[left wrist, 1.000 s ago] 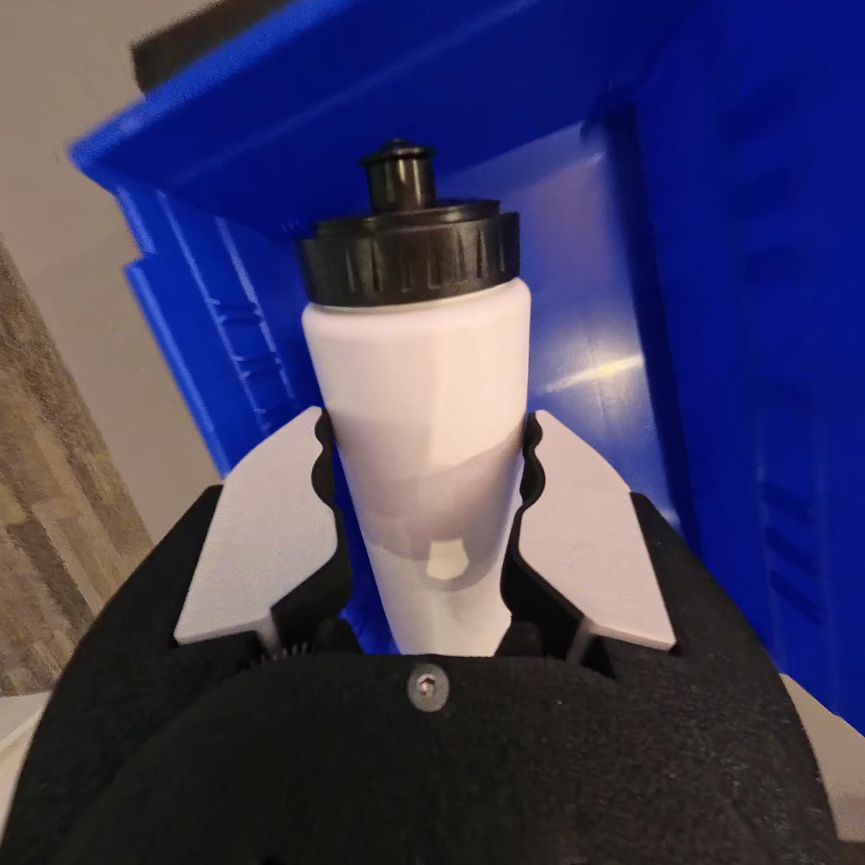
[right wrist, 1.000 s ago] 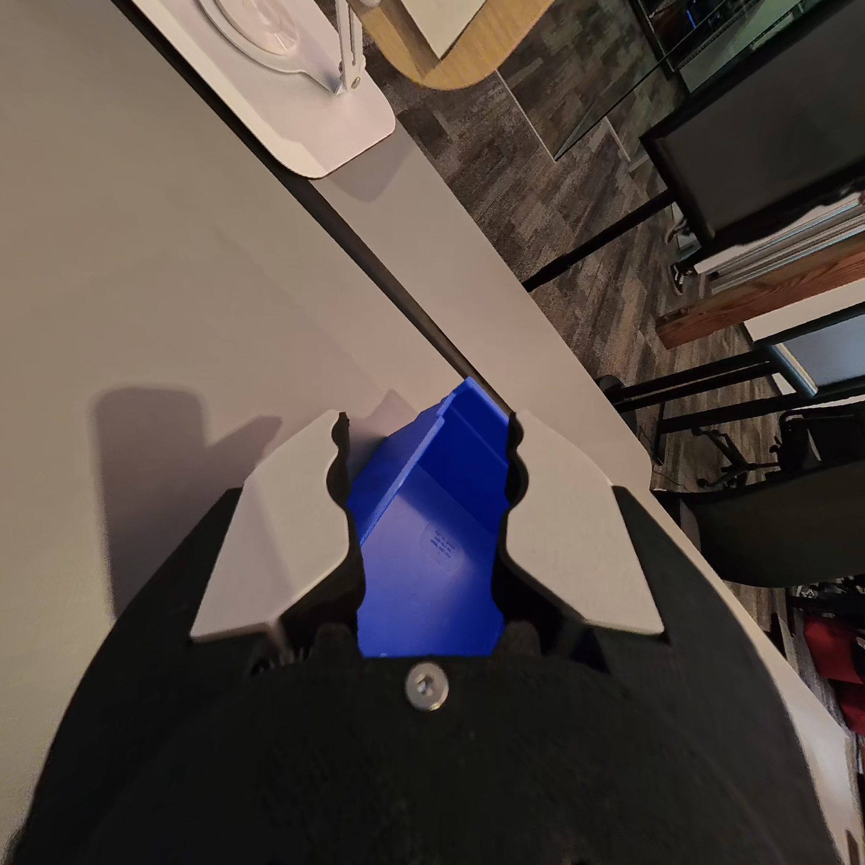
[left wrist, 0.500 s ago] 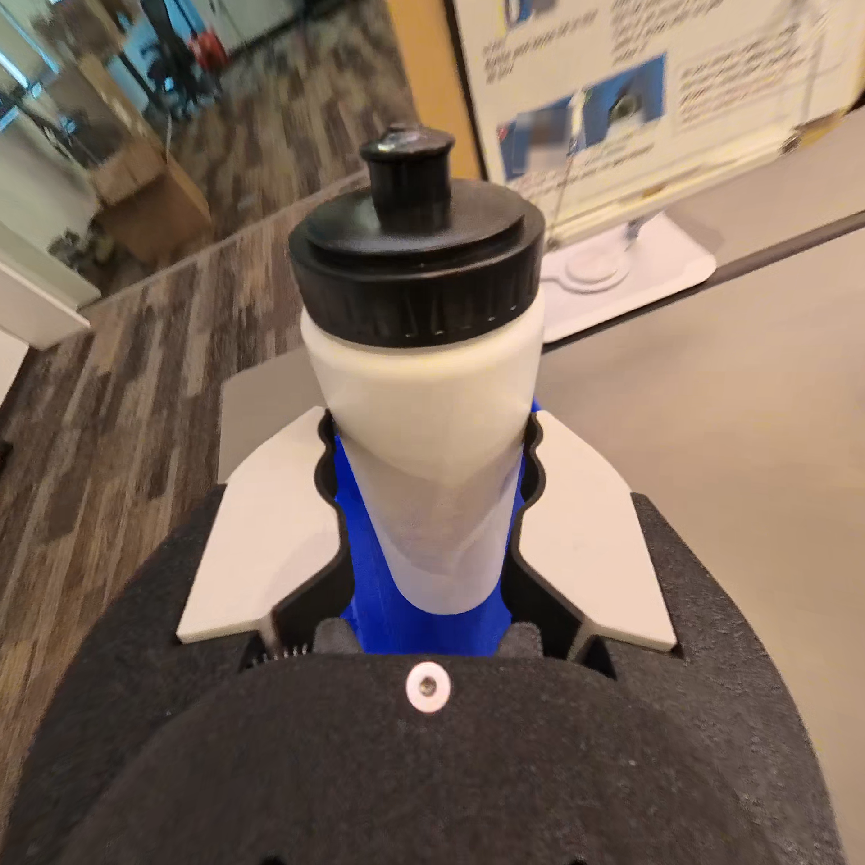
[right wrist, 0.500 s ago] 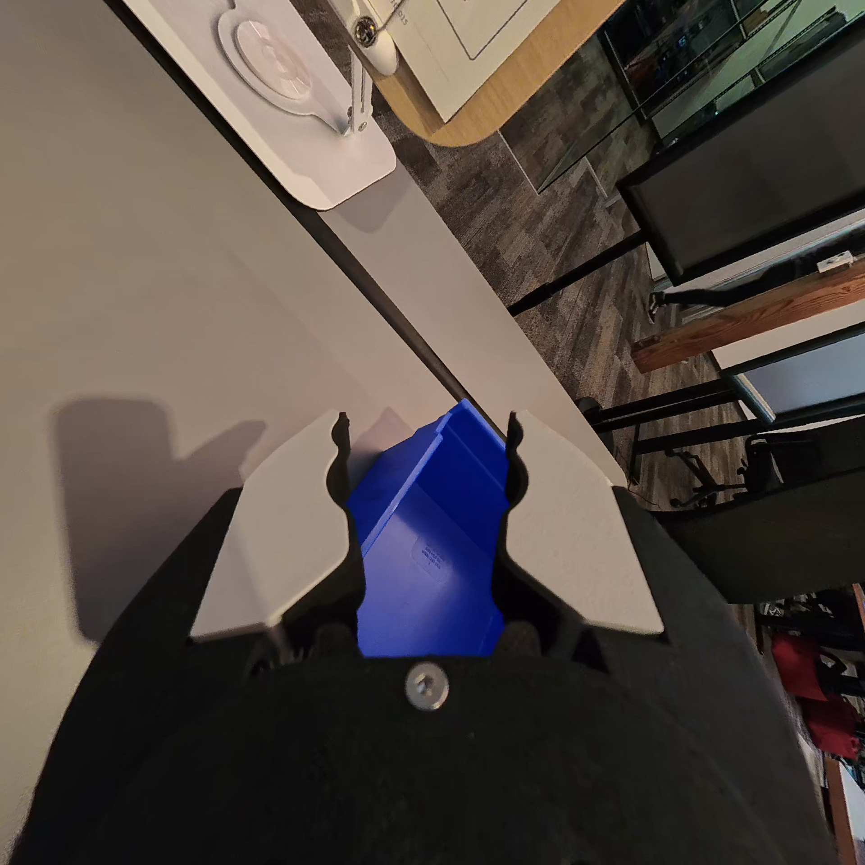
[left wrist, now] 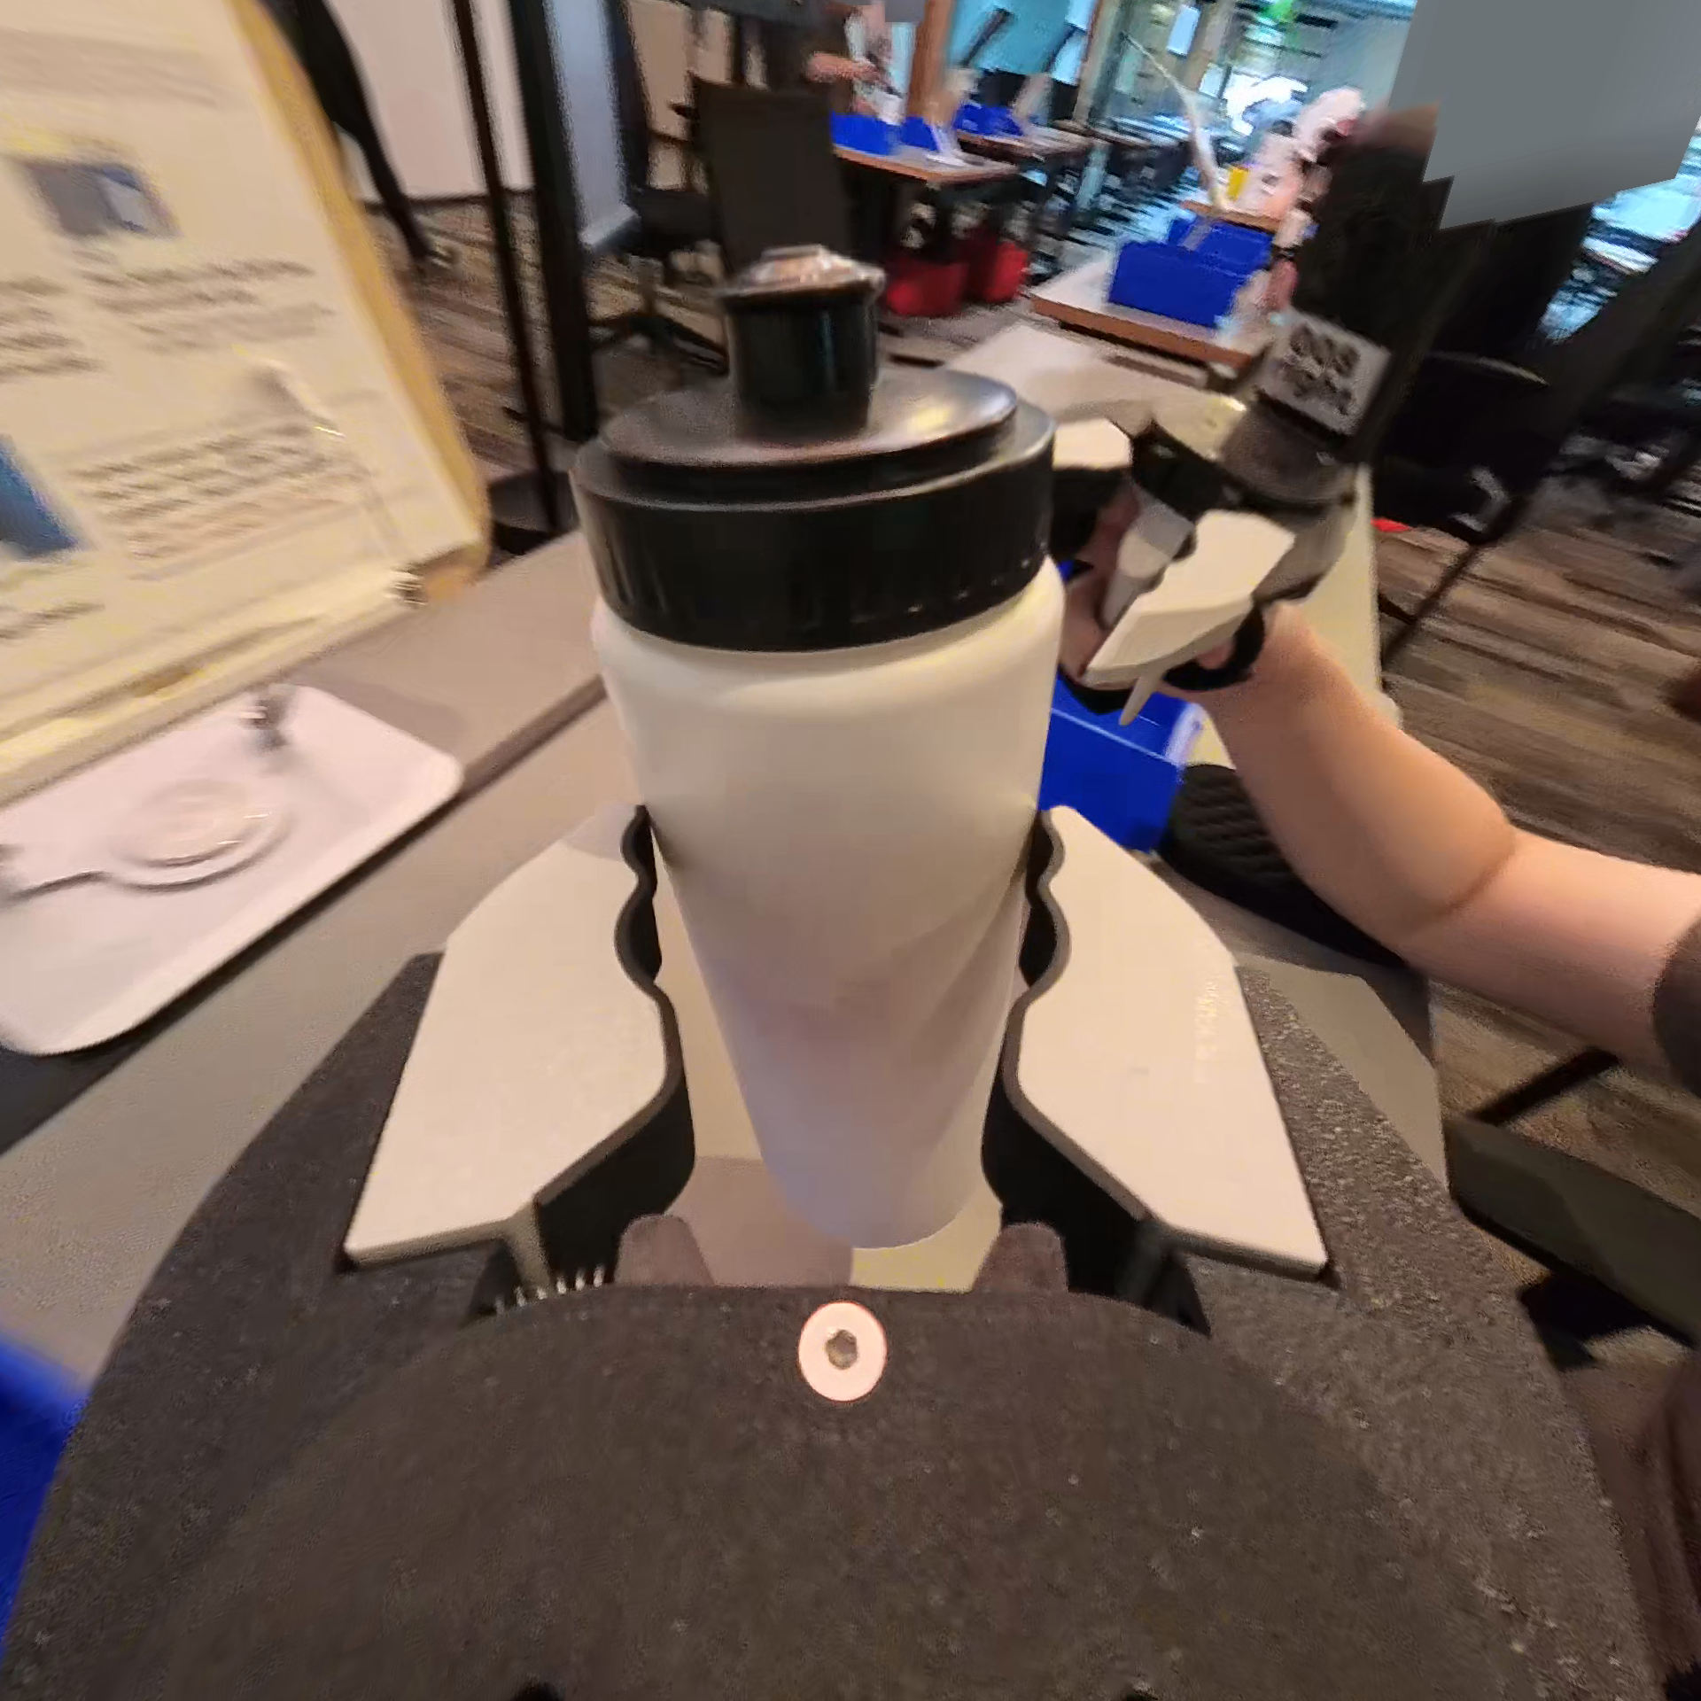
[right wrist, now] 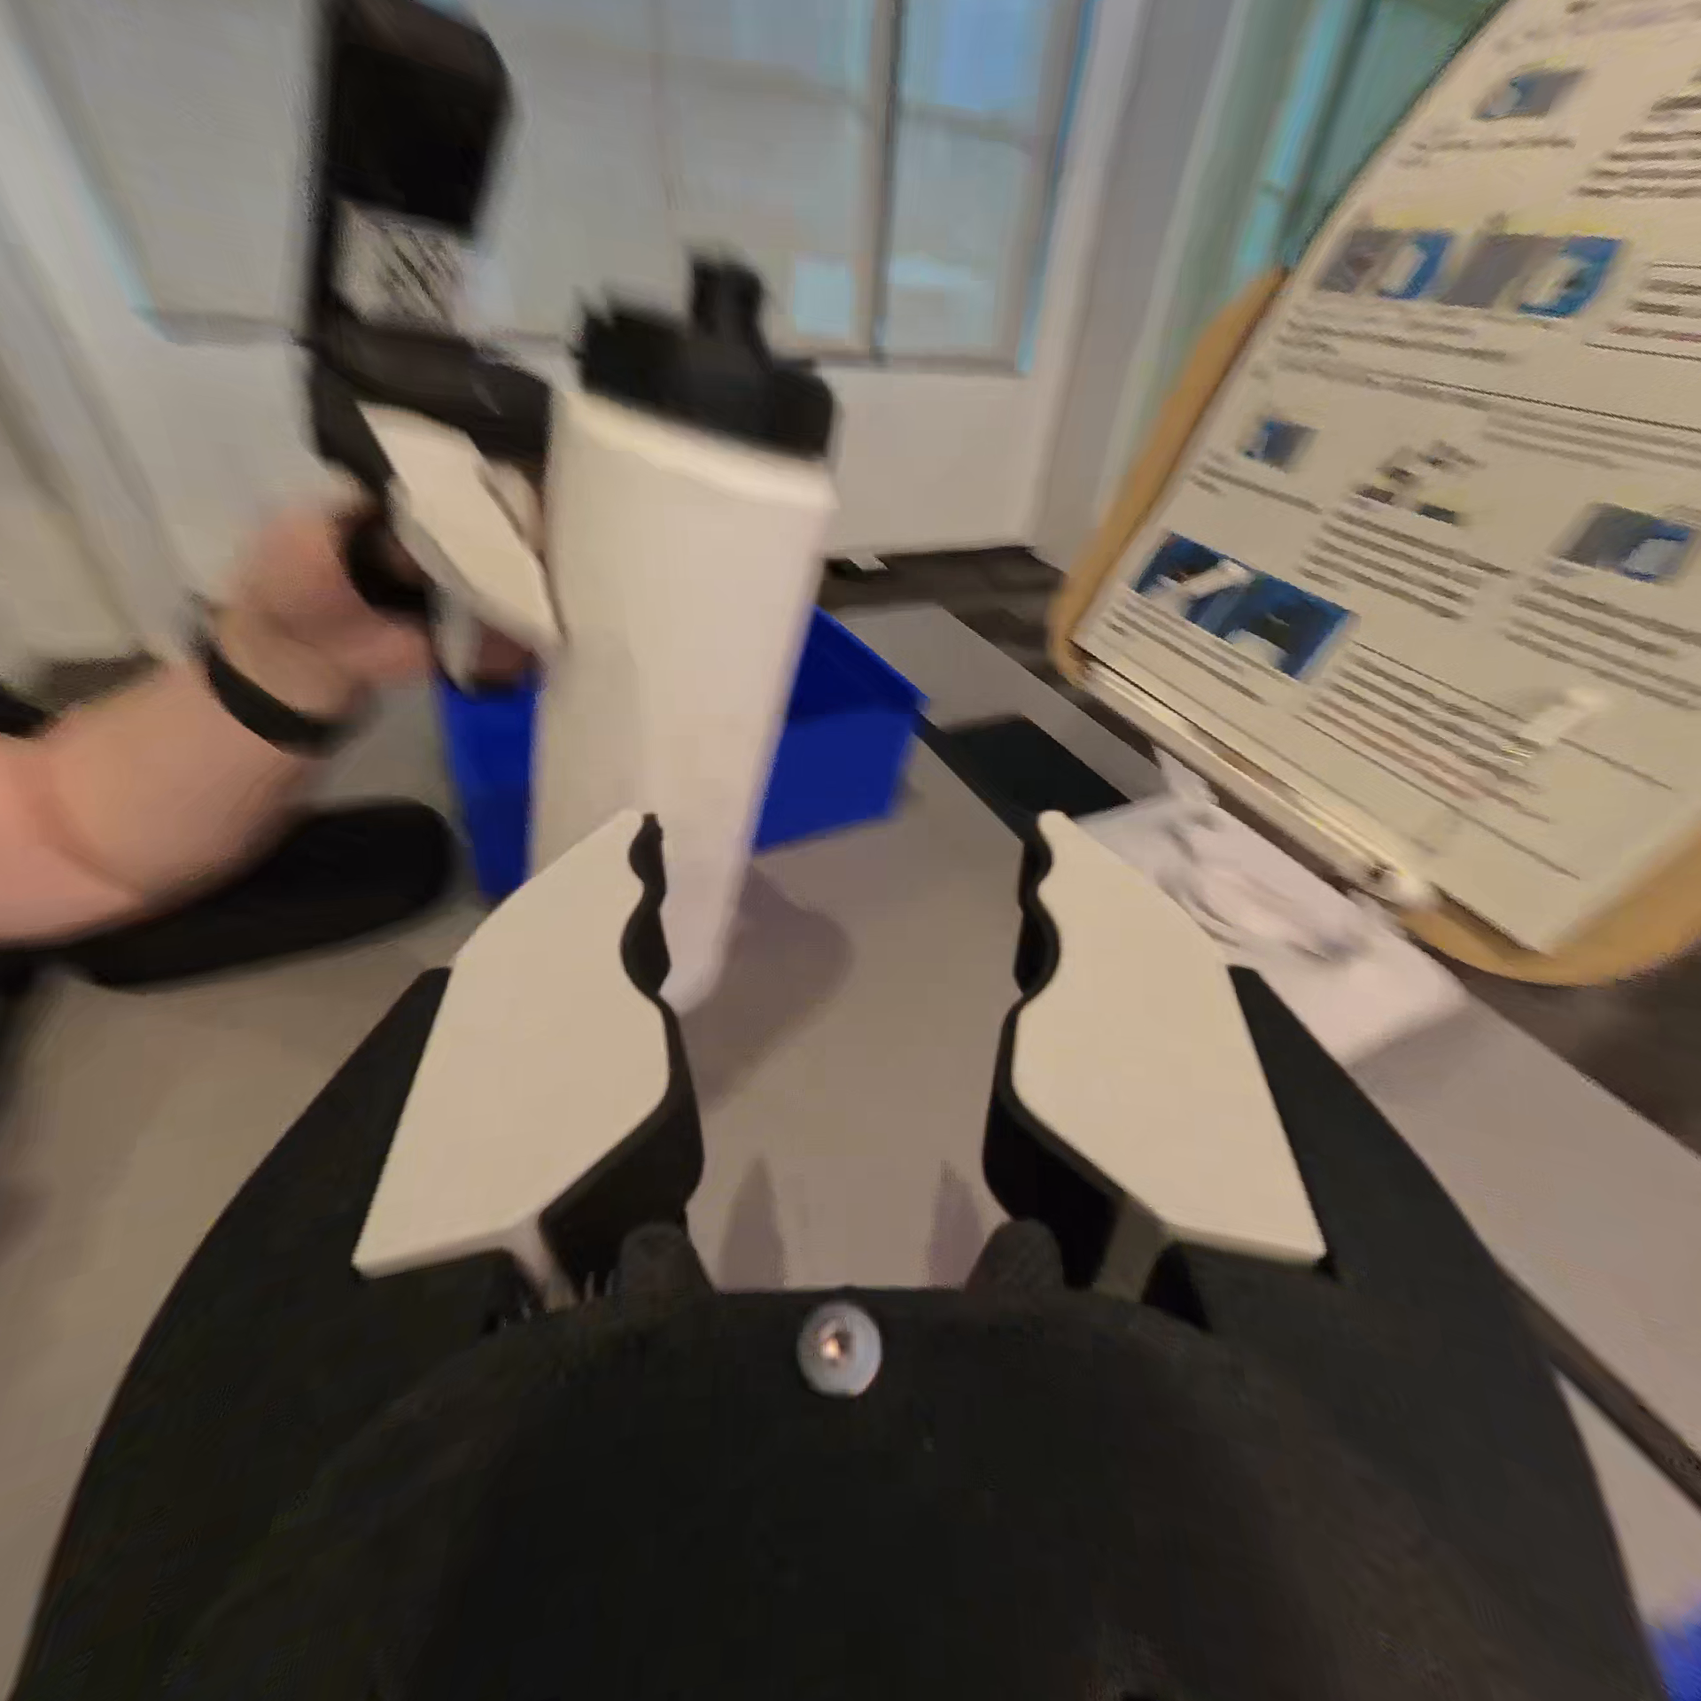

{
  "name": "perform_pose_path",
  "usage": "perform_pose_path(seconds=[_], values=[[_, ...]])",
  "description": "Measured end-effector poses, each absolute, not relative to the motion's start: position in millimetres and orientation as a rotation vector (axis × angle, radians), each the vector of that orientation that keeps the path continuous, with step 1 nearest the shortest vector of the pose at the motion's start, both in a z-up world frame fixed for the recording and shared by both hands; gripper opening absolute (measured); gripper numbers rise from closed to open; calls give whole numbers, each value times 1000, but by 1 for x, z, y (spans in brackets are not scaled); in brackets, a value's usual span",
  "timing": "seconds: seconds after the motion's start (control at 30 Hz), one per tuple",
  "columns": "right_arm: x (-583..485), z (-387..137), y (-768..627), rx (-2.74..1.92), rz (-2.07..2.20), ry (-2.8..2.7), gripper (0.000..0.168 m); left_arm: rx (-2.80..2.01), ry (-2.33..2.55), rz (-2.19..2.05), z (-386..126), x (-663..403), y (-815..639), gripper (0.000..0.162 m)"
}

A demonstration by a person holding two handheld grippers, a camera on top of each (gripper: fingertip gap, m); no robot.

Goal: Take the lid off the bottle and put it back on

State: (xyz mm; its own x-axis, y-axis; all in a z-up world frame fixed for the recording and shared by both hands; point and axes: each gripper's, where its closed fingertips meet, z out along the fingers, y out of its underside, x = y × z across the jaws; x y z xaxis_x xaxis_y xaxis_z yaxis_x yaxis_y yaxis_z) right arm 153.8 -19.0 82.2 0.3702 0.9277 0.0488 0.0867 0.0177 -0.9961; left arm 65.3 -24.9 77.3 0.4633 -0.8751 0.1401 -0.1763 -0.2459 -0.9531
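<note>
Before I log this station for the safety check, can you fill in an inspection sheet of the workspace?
Surface: grey table, mostly bare.
Job's things: white bottle, black lid screwed on.
Clutter: blue bin behind the bottle; white stand base carrying a printed board.
Tools: left tool shut on the bottle; right tool open, holding nothing.
Cables: nothing seen.
Surroundings: blurred; tables and blue bins behind, people far off.

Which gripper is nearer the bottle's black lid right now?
Left. The left gripper is shut on the bottle just below the lid; the right gripper hangs open, apart from it.
</note>
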Motion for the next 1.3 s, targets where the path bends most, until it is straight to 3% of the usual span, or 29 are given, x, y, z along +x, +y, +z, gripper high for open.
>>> perform_pose_path(seconds=[0.17,0.57,0.67,0.9,1.3], values=[[129,61,-27,-1492,1023,-1016,89,-1705,1051,-874,33,116,-37,77],[118,8,-24,-1539,853,-1258,80,-1694,1004,-836,-27,140,-27,82],[119,7,-27,-1523,852,-1287,80,-1612,952,-762,-26,140,-22,94],[129,3,-30,-1565,839,-1342,80,-1417,931,-608,-25,147,-30,84],[132,0,-32,-1574,866,-1370,80,-1528,845,-859,-31,155,-31,83]])
